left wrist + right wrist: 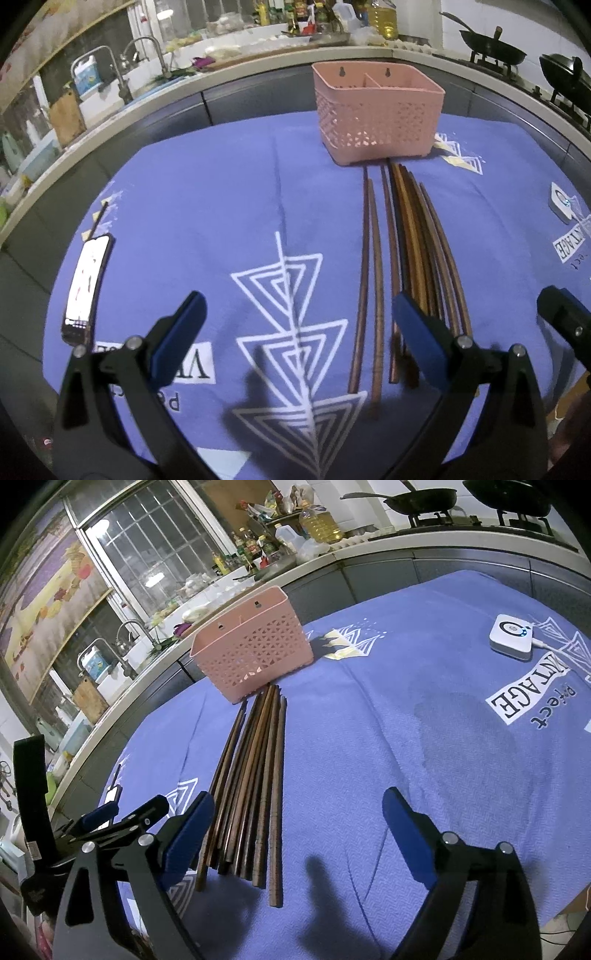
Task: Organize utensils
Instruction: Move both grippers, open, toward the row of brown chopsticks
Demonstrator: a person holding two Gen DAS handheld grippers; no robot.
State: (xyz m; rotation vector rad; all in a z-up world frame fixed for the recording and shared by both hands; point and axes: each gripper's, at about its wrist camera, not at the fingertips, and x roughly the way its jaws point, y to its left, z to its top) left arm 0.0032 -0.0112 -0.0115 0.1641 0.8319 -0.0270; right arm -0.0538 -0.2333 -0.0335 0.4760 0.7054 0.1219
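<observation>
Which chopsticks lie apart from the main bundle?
The two chopsticks on the bundle's left in the left wrist view, with bare cloth either side; the others lie packed together.

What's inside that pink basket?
The pink basket shows a divider splitting two compartments, and nothing pokes above its rim. The compartment floors are hidden by its walls.
</observation>
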